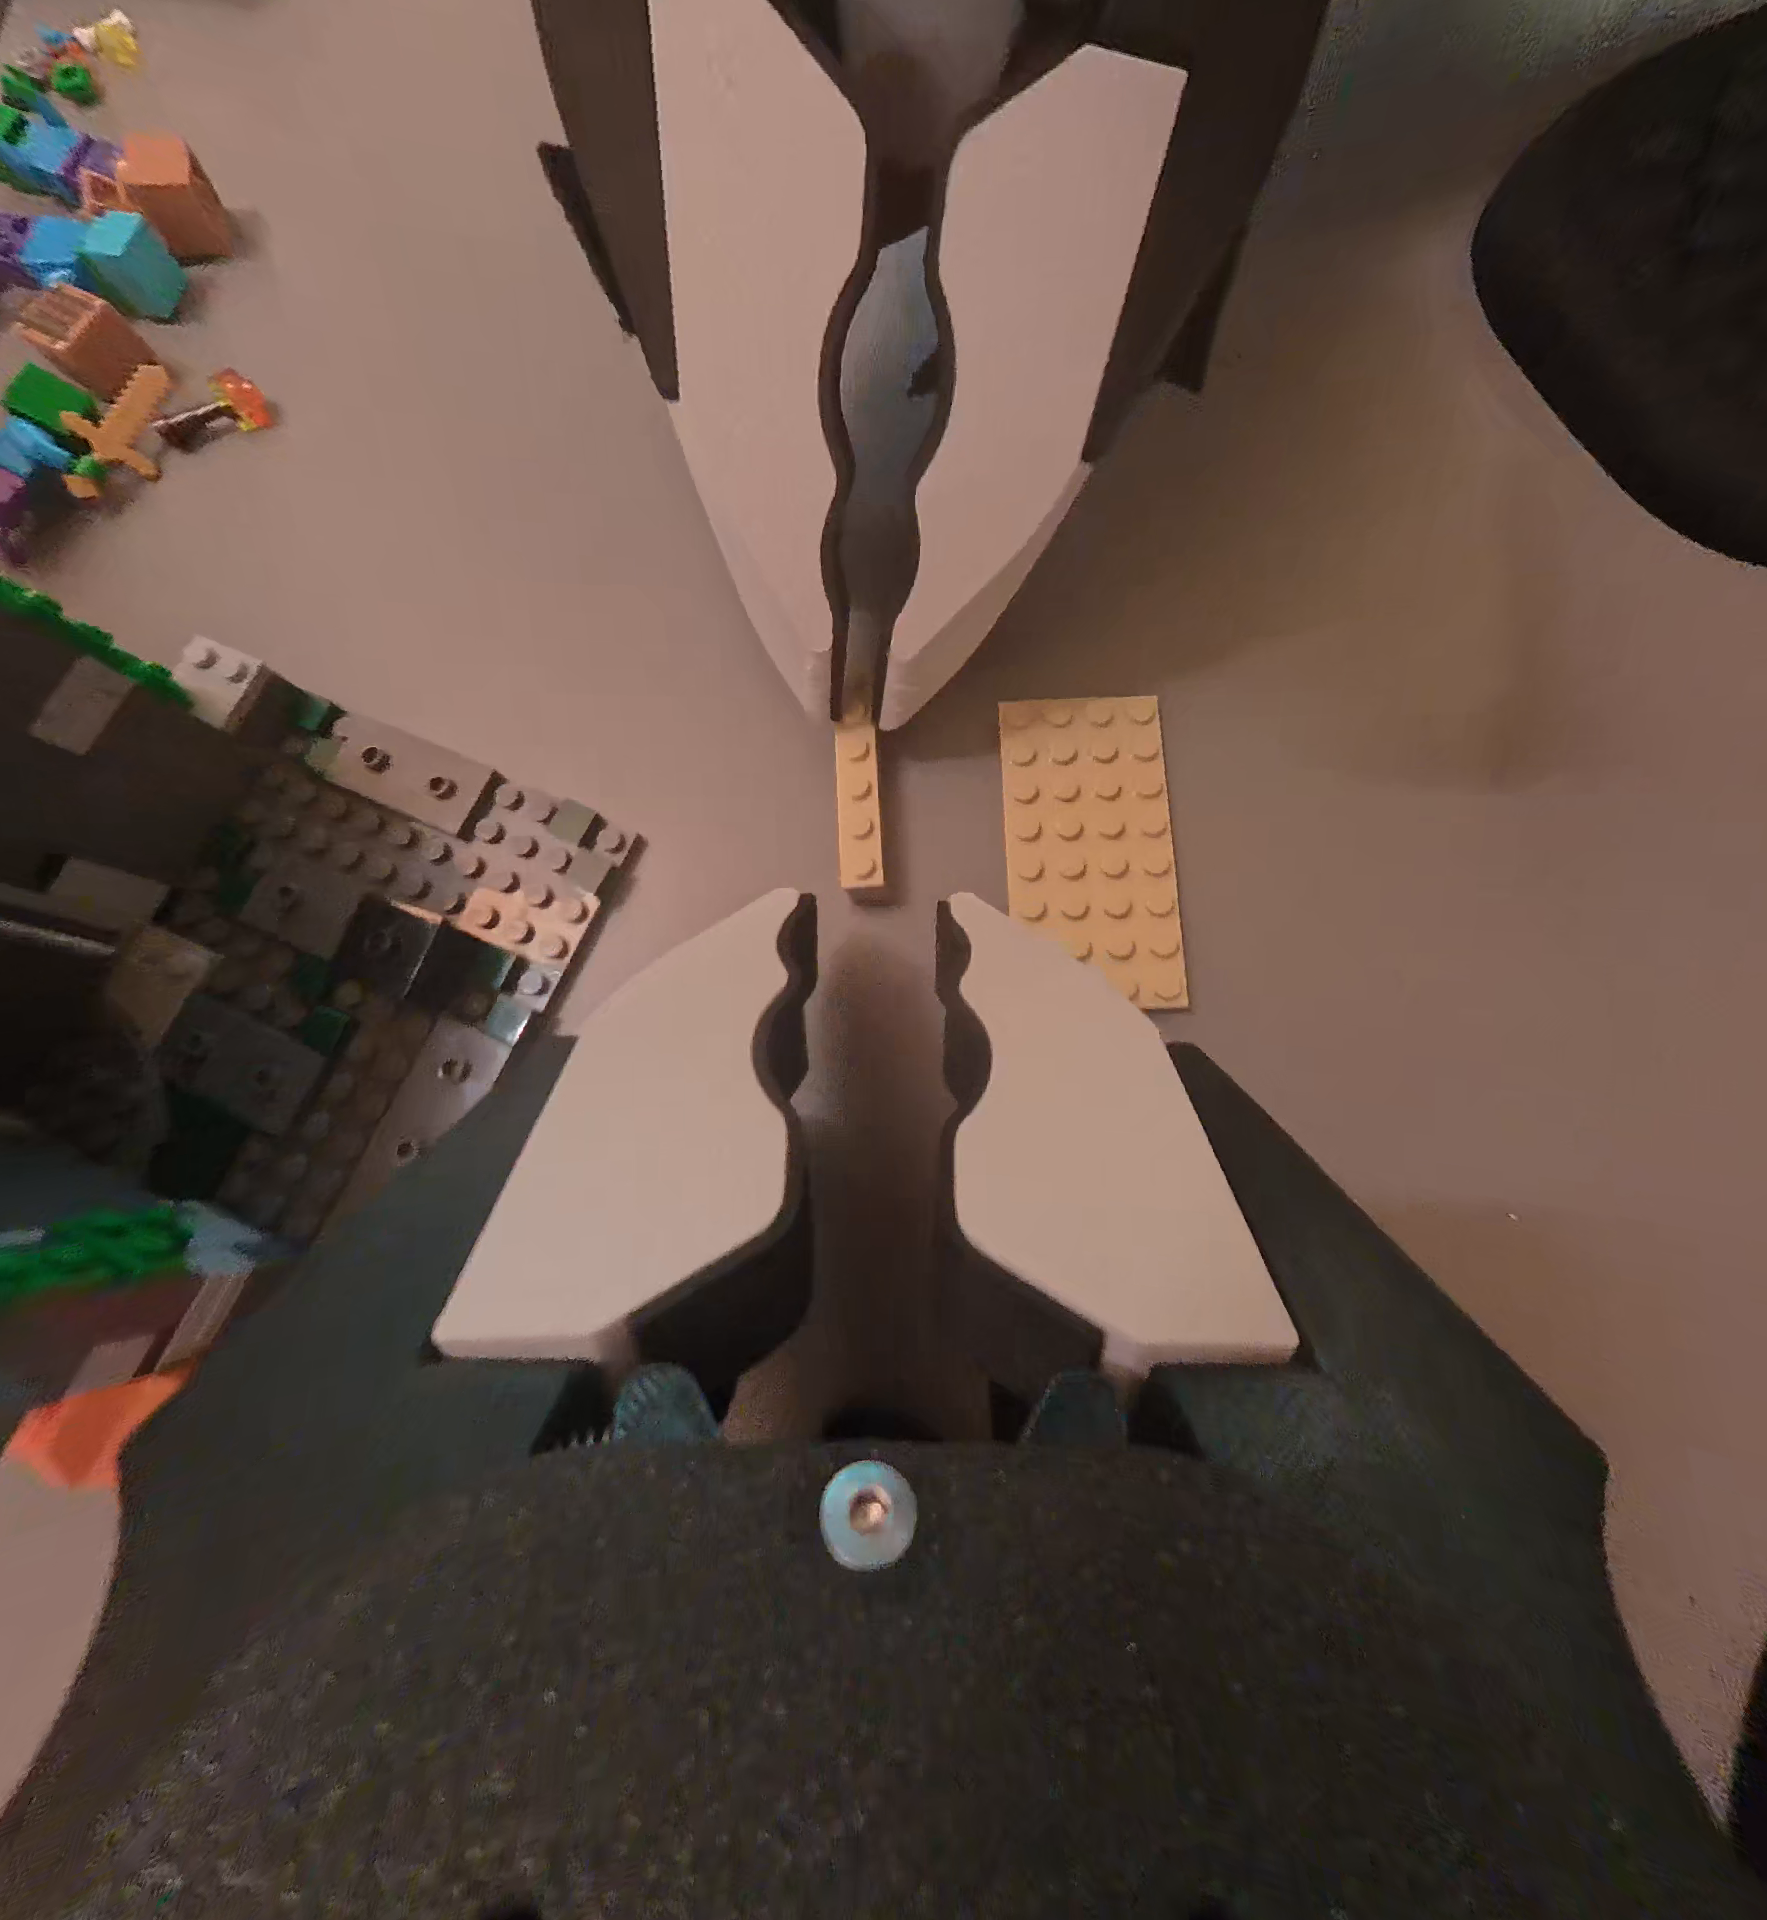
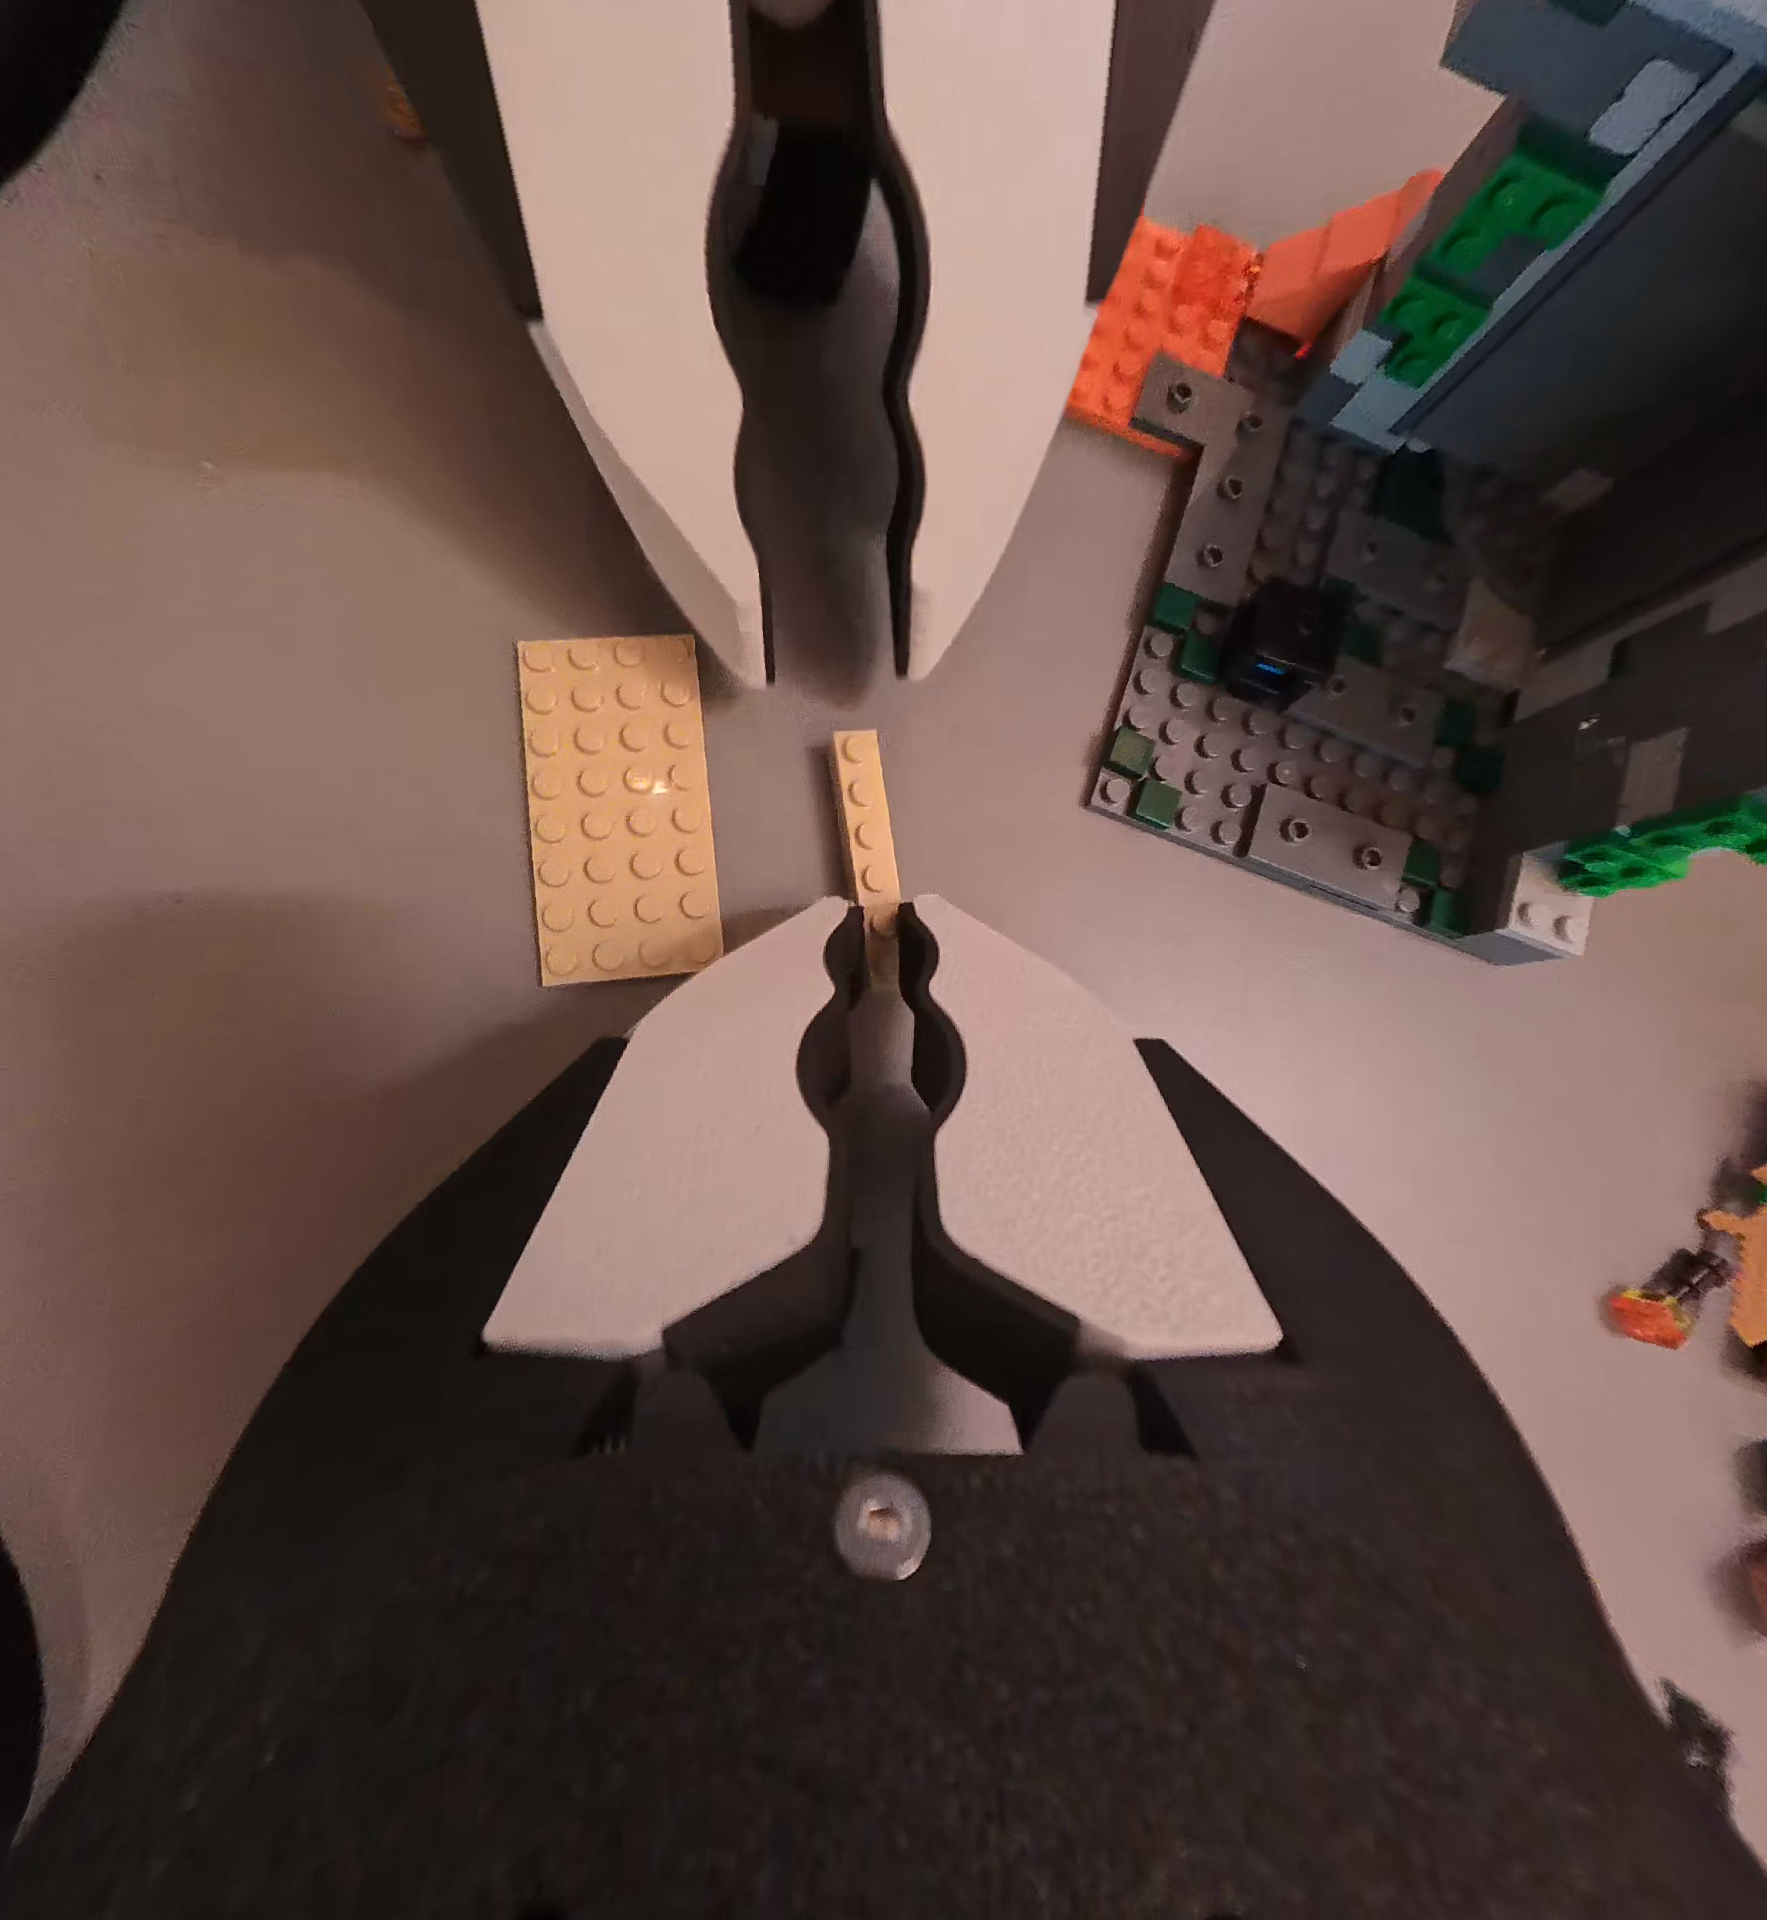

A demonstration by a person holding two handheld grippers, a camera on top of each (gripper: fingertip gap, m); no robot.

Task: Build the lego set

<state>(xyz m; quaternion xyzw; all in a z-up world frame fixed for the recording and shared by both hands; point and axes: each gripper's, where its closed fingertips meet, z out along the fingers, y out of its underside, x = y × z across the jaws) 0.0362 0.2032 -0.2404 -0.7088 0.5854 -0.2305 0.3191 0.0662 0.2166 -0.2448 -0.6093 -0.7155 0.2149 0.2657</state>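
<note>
The tabletop (image 1: pixel 1378 935) is a plain, matte grey-beige sheet under warm, dim light, with soft shadows pooling beneath the tools. Two tongs meet over it nose to nose. The right tongs (image 2: pixel 881 914) are clenched on one end of a narrow tan strip (image 2: pixel 866 821), a single row of studs, which lies flat or nearly flat on the surface; I can't quite tell whether it is lifted at all. The left tongs (image 1: pixel 877 909) stand released, their tips parted just short of the strip's other end and not touching it.

Just beside the strip, apart from it, lies a wider tan plate (image 1: pixel 1095 847), flat on the tabletop with studs up. On the strip's other side stands the partly built model (image 2: pixel 1378 675), a grey studded base with green bits, dark walls and an orange patch at one corner. Farther off sits a loose cluster of small coloured figures (image 1: pixel 58 260) and blocks, with a little tan sword (image 1: pixel 115 426) among them.

Dark rounded shapes (image 1: pixel 1689 291) at the picture edges are too blurred to name.
</note>
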